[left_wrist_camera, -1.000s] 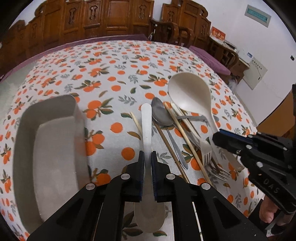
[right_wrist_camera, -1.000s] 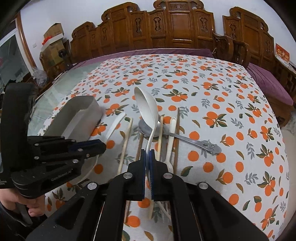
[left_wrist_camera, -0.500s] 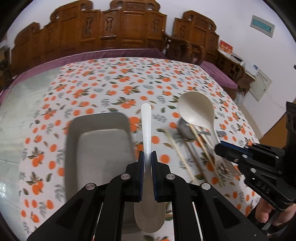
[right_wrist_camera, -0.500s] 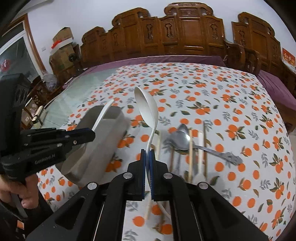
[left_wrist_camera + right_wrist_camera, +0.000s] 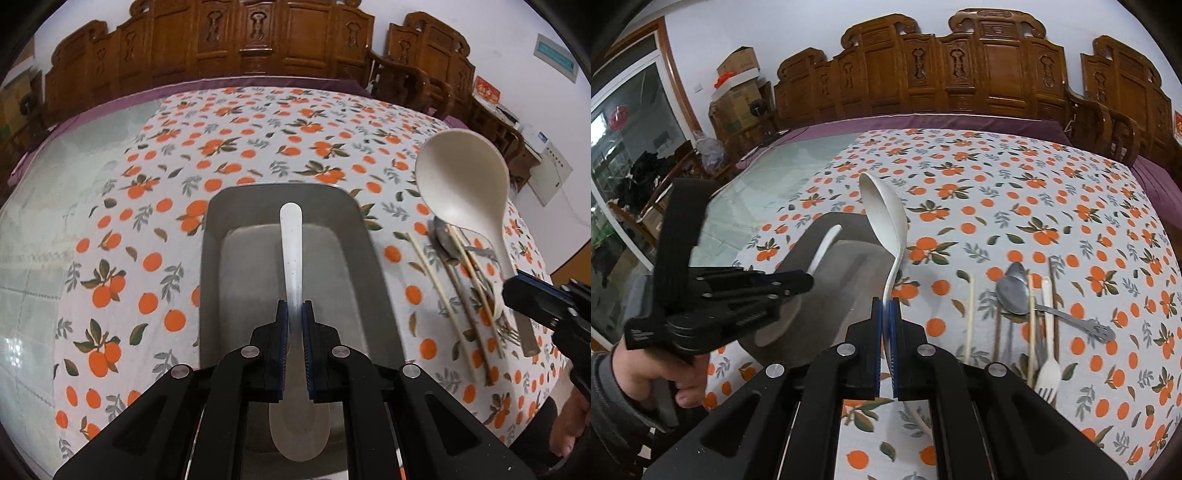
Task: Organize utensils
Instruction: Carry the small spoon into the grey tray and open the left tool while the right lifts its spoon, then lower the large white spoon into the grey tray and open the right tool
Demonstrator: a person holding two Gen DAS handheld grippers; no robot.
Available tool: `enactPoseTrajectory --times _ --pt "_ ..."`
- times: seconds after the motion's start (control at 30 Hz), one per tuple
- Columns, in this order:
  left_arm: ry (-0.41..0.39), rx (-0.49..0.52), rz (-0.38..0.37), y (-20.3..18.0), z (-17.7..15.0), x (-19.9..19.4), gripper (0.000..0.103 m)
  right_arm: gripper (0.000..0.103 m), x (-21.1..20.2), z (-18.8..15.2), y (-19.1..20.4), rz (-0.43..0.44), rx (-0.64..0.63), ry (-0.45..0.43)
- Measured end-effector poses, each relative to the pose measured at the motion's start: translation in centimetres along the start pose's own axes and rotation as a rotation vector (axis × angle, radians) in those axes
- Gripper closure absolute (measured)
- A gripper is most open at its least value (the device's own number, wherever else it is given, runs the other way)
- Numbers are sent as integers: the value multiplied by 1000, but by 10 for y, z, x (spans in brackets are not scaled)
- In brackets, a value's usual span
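My left gripper (image 5: 294, 314) is shut on the handle of a flat white spoon (image 5: 291, 251), which hangs over the inside of the grey tray (image 5: 277, 190). Its bowl end sticks out below the fingers. My right gripper (image 5: 885, 306) is shut on the handle of a large cream ladle (image 5: 882, 210), bowl up, over the tray's (image 5: 846, 273) right edge. In the left wrist view the ladle (image 5: 461, 184) and right gripper (image 5: 517, 291) are at the right. The right wrist view has the left gripper (image 5: 807, 282) at the left with the white spoon (image 5: 823, 247).
On the orange-patterned cloth, right of the tray, lie a metal spoon (image 5: 1012, 291), several chopsticks (image 5: 969, 317) and a white fork (image 5: 1049, 376). A hand (image 5: 646, 373) holds the left gripper. Carved wooden chairs (image 5: 979, 74) stand behind the table.
Both grippers have moved left with their utensils. The white spoon went from beside the pile to over the tray, and the ladle left the pile and now hangs by the tray's edge.
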State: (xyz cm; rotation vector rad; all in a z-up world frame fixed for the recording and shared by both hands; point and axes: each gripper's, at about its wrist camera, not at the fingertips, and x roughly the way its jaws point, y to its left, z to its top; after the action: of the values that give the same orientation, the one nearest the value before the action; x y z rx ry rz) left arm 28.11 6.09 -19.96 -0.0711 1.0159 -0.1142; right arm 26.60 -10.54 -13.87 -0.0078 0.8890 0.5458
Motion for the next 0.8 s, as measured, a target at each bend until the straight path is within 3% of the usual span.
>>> enactPoseTrajectory --times 0.1,0.2,0.43,0.8 --pt "7 -5 5 5 0 2 96 98 3 1 8 3 -11 8" --pt "4 -7 11 9 0 -1 84 98 7 2 12 4 -18 15" --pt "-44 -8 18 27 -1 -30 74 98 19 8 28 20 -21 24" --pt "-100 -8 62 56 -7 -68 71 98 52 19 57 67 17 44"
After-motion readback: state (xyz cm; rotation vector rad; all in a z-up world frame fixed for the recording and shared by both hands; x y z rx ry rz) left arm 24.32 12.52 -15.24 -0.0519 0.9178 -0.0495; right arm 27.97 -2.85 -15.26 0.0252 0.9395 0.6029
